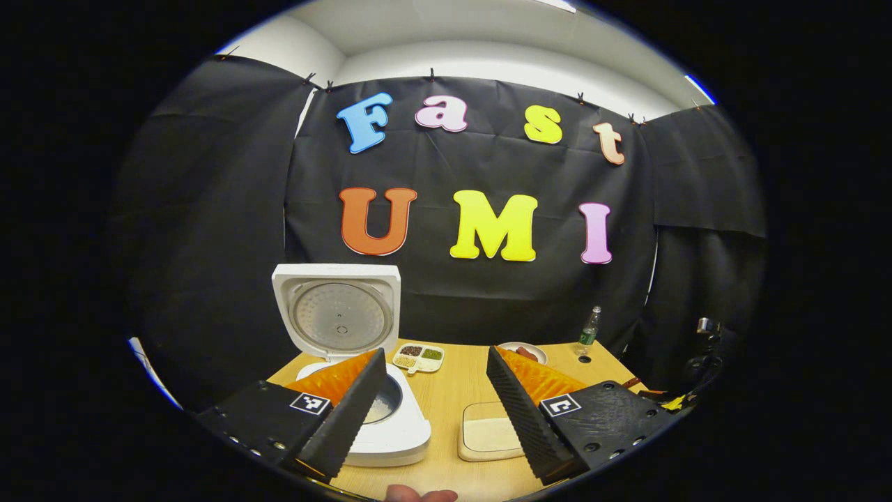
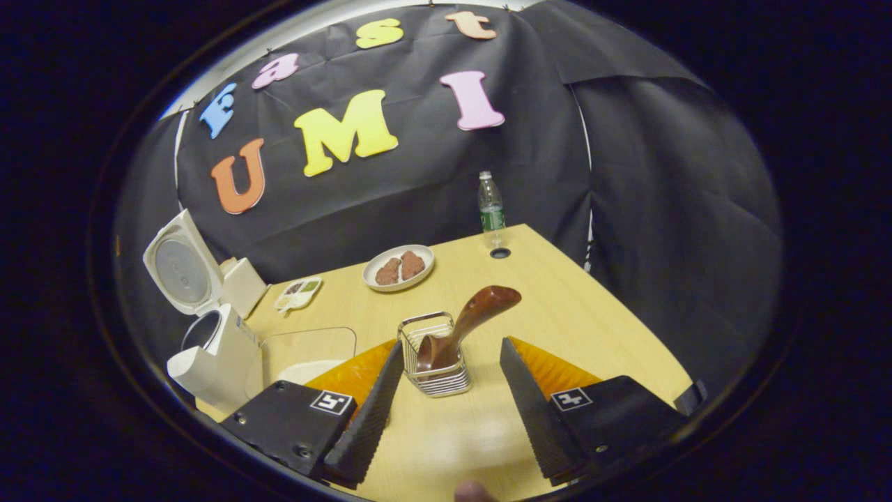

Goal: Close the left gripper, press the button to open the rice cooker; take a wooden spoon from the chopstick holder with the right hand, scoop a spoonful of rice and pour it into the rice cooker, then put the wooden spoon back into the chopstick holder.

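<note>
The wooden bench is carrying all the things, and it is standing in front of the black cloth wall. The white rice cooker is sitting at the left side of the bench with its lid standing upright and open, and something white is showing inside the pot. In the right gripper view the same rice cooker is sitting at the far left. Just to the right of the cooker, a shallow container of rice is lying on the bench.

The left tool is hovering over the bench with its two fingers wide apart, and it is holding nothing. The right tool is also standing wide open and is gripping nothing; the wire chopstick holder is standing between its fingertips, a little ahead, without touching them.

The wooden spoon is resting in the holder, bowl down, with its handle leaning out to the upper right.

Farther back a plate with brown food, a small divided dish and a plastic bottle are standing on the bench.
</note>
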`<state>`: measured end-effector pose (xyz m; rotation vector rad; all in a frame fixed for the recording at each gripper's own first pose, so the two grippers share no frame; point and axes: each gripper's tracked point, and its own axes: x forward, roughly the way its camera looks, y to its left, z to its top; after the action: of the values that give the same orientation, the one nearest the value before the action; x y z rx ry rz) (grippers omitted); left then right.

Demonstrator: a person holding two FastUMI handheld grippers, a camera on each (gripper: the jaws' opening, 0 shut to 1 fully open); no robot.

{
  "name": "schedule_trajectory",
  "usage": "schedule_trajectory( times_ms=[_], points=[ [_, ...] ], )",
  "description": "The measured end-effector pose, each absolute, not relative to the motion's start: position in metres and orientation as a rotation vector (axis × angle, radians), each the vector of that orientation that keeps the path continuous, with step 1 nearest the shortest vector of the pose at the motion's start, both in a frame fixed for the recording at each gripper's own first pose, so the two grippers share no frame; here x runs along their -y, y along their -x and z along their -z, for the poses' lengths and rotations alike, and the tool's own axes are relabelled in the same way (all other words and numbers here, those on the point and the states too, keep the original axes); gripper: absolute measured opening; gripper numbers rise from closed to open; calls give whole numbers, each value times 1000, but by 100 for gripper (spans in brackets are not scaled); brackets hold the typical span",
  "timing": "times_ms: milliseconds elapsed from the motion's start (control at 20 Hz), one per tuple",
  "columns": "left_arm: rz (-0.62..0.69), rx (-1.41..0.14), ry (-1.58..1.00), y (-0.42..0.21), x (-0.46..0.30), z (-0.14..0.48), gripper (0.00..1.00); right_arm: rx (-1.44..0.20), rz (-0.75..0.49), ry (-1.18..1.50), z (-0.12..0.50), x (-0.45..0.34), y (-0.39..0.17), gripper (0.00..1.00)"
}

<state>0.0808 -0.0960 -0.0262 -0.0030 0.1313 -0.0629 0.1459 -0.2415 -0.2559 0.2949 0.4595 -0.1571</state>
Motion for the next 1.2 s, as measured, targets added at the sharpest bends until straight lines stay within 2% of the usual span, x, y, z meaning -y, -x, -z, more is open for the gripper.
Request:
schedule_trajectory(
  times_ms=[100, 200, 250, 300, 450, 500, 550, 650, 800, 850, 1200],
  points=[
    [66, -172, -8, -84, 104, 40, 94, -463, 143, -330, 266, 247, -161, 80],
    [54, -208, -9, -85, 105, 48, 94, -471, 135, -348, 274, 252, -175, 79],
    [45, -219, -5, -87, 105, 52, 94, -477, 122, -359, 277, 252, -181, 69],
    [34, -229, -1, -87, 103, 54, 94, -481, 107, -366, 279, 249, -187, 71],
    [3, -246, -13, -86, 95, 56, 94, -477, 88, -362, 280, 248, -201, 53],
    [-6, -257, -16, -85, 93, 57, 94, -478, 88, -357, 280, 249, -205, 55],
    [-13, -261, -16, -85, 92, 58, 94, -478, 85, -350, 279, 250, -207, 40],
    [-20, -261, -13, -82, 90, 57, 94, -478, 83, -357, 275, 251, -209, 26],
    [-25, -273, -1, -77, 85, 58, 94, -496, 78, -367, 270, 247, -214, 22],
    [-25, -274, 9, -77, 84, 59, 94, -497, 77, -351, 264, 246, -216, 17],
    [1, -225, 65, -62, 69, 50, 94, -399, 25, -159, 166, 211, -213, 11]
  ],
)
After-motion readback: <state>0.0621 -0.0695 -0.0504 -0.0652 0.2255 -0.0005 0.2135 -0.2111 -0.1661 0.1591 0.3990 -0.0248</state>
